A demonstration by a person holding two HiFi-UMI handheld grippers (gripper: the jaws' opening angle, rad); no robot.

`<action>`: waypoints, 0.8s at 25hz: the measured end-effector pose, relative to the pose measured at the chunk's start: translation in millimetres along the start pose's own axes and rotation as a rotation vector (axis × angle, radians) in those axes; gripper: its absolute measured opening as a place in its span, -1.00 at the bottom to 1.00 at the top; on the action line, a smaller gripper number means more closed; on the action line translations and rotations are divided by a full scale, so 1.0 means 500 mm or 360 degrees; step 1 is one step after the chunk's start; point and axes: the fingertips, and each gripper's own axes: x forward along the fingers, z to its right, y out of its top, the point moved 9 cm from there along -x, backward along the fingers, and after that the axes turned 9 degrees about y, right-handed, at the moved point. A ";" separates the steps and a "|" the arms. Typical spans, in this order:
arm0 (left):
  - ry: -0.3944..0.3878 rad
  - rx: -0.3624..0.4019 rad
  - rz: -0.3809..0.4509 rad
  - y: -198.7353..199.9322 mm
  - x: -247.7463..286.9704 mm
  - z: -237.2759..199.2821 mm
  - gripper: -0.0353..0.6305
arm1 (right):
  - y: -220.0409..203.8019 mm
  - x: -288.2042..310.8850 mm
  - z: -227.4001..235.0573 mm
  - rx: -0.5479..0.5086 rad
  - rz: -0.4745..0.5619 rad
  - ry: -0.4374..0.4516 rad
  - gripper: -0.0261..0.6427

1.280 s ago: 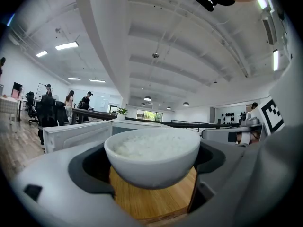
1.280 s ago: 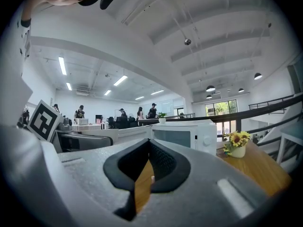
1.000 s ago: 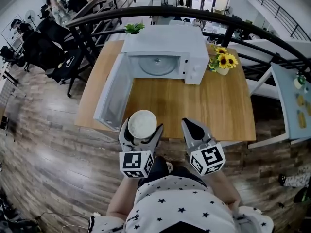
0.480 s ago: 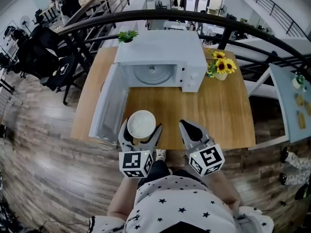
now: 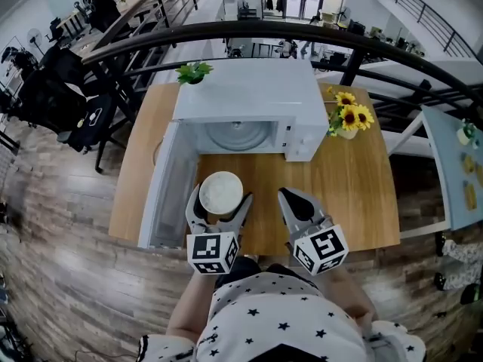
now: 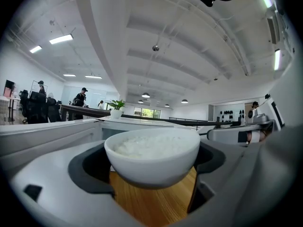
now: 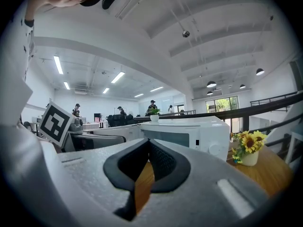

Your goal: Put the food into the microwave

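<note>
The left tool (image 5: 220, 195) reaches forward at the body's left, its jaws spread wide and clamped on the sides of a white bowl of rice (image 6: 151, 157), which it holds level. Just beside it, the right tool (image 5: 290, 196) points forward and slightly inward, its jaw tips pressed together with nothing between them. The left forearm (image 5: 185, 315) and right forearm (image 5: 353, 296) are tucked close in.

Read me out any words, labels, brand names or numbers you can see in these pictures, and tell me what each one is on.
No words or numbers can be read anywhere.
Left marker cube on the left gripper: black-and-white square pattern only, no letters.
Right marker cube on the right gripper: the same kind of pattern, no letters.
White microwave, control panel: any marks are too small to read.
White bowl of rice: no print visible.
</note>
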 end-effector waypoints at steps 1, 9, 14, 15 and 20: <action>-0.0004 0.0002 -0.0003 0.001 0.013 -0.004 0.58 | 0.001 0.010 0.007 -0.0001 -0.0004 -0.0001 -0.91; -0.0041 0.0013 -0.0034 0.004 0.102 -0.026 0.58 | 0.011 0.066 0.053 -0.0002 -0.0034 -0.0030 -0.91; -0.0060 0.0023 -0.0054 0.007 0.153 -0.037 0.58 | 0.012 0.089 0.073 0.0012 -0.0069 -0.0052 -0.91; -0.0064 0.0024 -0.0058 0.006 0.163 -0.038 0.58 | 0.013 0.093 0.078 0.0016 -0.0074 -0.0057 -0.91; -0.0086 0.0028 -0.0085 -0.001 0.214 -0.048 0.58 | 0.013 0.115 0.101 0.0031 -0.0098 -0.0080 -0.91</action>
